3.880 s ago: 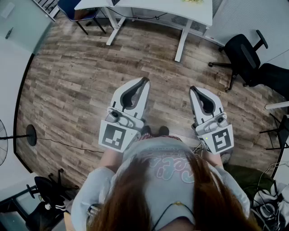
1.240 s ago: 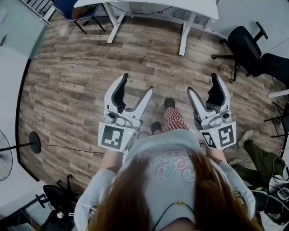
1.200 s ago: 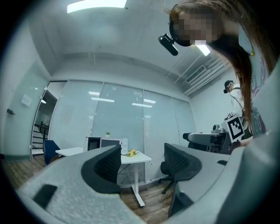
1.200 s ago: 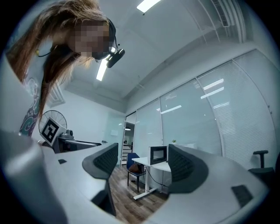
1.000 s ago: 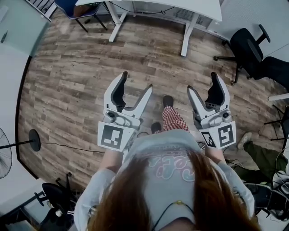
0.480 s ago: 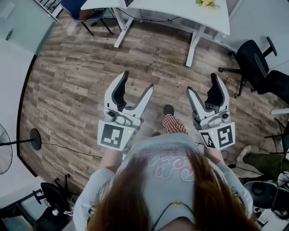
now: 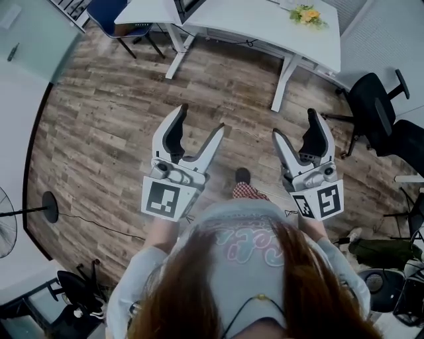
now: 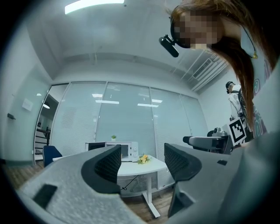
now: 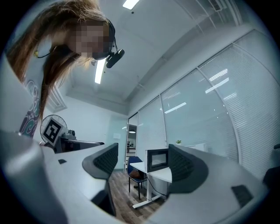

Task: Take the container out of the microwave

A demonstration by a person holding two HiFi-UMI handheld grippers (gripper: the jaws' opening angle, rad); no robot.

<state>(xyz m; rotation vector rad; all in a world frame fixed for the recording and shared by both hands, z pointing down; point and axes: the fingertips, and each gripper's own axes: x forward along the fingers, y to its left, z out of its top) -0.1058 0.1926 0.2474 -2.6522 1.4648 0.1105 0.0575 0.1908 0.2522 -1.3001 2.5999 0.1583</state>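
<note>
A white microwave (image 8: pixel 123 151) with a dark door window (image 9: pixel 158 159) stands on a white table (image 7: pixel 265 26) some way ahead of me; only its edge (image 7: pixel 187 6) shows in the head view. Its door looks shut and no container shows anywhere. My left gripper (image 7: pixel 201 119) is open and empty, held over the wooden floor; through its jaws (image 8: pixel 142 162) I look at the microwave. My right gripper (image 7: pixel 295 123) is also open and empty (image 9: pixel 142 164), level with the left one.
Yellow flowers (image 7: pixel 307 14) lie on the table right of the microwave. A blue chair (image 7: pixel 116 13) stands at the table's left end, and black office chairs (image 7: pixel 371 89) are at the right. A fan (image 7: pixel 5 222) and glass walls line the left side.
Both grippers, shut 3.9 s ago, now stand open. The person has stepped forward, so the table and flowers have come further into the head view.
</note>
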